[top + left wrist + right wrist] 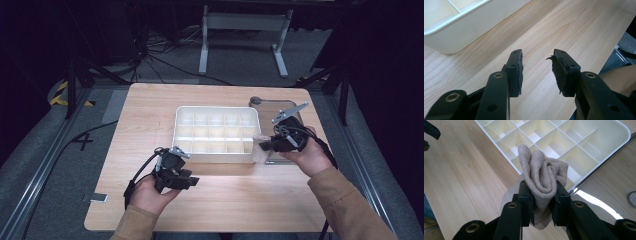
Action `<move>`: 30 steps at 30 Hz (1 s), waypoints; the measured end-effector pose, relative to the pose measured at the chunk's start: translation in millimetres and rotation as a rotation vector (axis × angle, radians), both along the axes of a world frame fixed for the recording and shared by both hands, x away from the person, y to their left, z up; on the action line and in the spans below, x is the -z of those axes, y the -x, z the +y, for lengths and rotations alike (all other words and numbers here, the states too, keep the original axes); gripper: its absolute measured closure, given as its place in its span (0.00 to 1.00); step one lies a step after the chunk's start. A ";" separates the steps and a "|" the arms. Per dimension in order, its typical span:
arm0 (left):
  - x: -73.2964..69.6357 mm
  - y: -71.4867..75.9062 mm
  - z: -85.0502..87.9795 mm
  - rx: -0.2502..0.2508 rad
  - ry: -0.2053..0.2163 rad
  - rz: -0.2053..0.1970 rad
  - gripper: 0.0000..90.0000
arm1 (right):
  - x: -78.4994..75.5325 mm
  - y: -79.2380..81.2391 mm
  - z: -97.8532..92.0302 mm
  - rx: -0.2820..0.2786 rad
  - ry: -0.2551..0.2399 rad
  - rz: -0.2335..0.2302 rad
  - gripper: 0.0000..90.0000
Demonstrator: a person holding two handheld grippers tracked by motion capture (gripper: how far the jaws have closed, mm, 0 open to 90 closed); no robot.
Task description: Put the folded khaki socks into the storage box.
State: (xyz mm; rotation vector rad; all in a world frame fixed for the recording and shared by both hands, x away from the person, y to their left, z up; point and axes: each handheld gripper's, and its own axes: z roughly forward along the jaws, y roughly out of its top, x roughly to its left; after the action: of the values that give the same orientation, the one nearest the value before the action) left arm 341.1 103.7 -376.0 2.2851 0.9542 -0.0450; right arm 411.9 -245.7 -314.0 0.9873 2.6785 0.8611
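A white divided box (pixel 216 132) with many empty cells sits in the middle of the wooden table. My right gripper (pixel 265 146) hovers at the box's right front corner, shut on a rolled beige sock (pixel 541 176) that bulges up between its jaws. In the high view the sock (pixel 260 148) is a pale lump beside the box wall (pixel 499 147). My left gripper (pixel 192 181) rests low in front of the box, pointing right. Its jaws stand open with bare wood between the fingertips (pixel 517 67), and the box's rounded corner (pixel 456 32) lies just beyond them.
A glass-like flat tray (pixel 277 117) with a small round knob (pixel 255 100) lies to the right of the box, under the right hand. A table frame and cables stand on the floor behind. The table's front edge runs close to both forearms.
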 end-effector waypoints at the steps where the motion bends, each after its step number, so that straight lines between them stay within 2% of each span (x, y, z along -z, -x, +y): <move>1: -0.1 0.5 0.7 -0.006 0.001 0.003 0.67 | -2.6 -3.7 0.5 -0.010 0.018 -0.006 0.82; 12: -1.3 6.9 12.4 -0.041 0.007 0.005 0.67 | -14.6 -18.8 7.5 -0.055 0.088 -0.008 0.82; 26: 0.4 15.6 28.0 -0.077 0.013 0.003 0.67 | -29.5 -39.8 18.5 -0.144 0.215 0.003 0.81; 30: 0.0 18.7 32.8 -0.094 0.017 -0.003 0.67 | -30.9 -46.2 22.2 -0.172 0.233 -0.001 0.81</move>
State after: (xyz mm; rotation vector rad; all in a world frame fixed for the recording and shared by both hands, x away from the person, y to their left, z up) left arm 322.3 136.6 -376.0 2.2215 1.0540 -0.0100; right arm 458.1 -223.5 -283.1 0.7137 2.8134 0.5579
